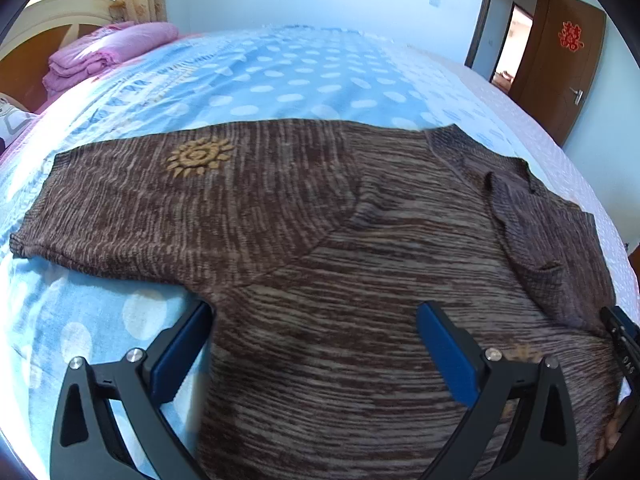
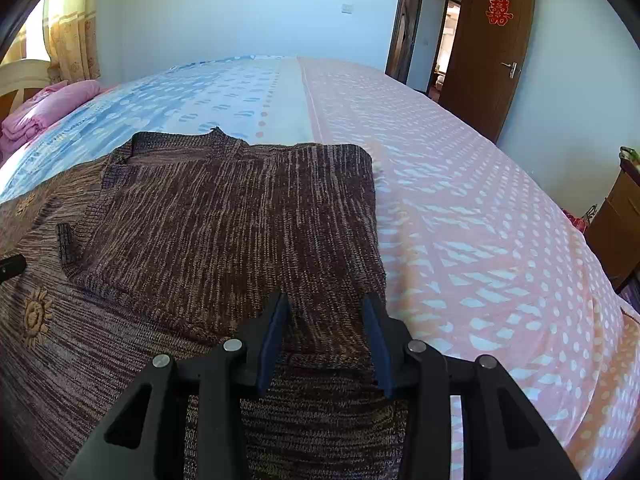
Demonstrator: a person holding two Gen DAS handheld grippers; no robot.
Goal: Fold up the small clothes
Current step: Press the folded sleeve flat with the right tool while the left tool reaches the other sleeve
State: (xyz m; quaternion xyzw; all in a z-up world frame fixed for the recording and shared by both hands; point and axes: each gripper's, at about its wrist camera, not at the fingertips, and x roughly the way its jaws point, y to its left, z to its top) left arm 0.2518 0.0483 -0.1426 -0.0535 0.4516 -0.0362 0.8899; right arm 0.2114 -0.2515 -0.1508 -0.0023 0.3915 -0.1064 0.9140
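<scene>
1. A pale blue wall (image 2: 248, 4) runs behind a wide bed (image 2: 460, 184), with a small light switch plate (image 2: 347, 8) on it.
2. The bedsheet (image 1: 280, 76) is blue with white dots on one side, pink with white marks on the other.
3. Folded pink bedding (image 1: 104, 50) sits near a cream headboard (image 1: 60, 12).
4. Patterned yellow curtains (image 2: 74, 36) glow with daylight.
5. A brown wooden door (image 2: 492, 52) stands open, bearing a red paper decoration (image 2: 498, 11).
6. Brown wooden furniture (image 2: 622, 220) stands at the right edge.

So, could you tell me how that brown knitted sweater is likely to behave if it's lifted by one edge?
The sweater would probably droop limply: it lies flat, one side folded over. Its ribbed knit likely grips rather than slips. It looks fairly thick, perhaps weighty.
</scene>
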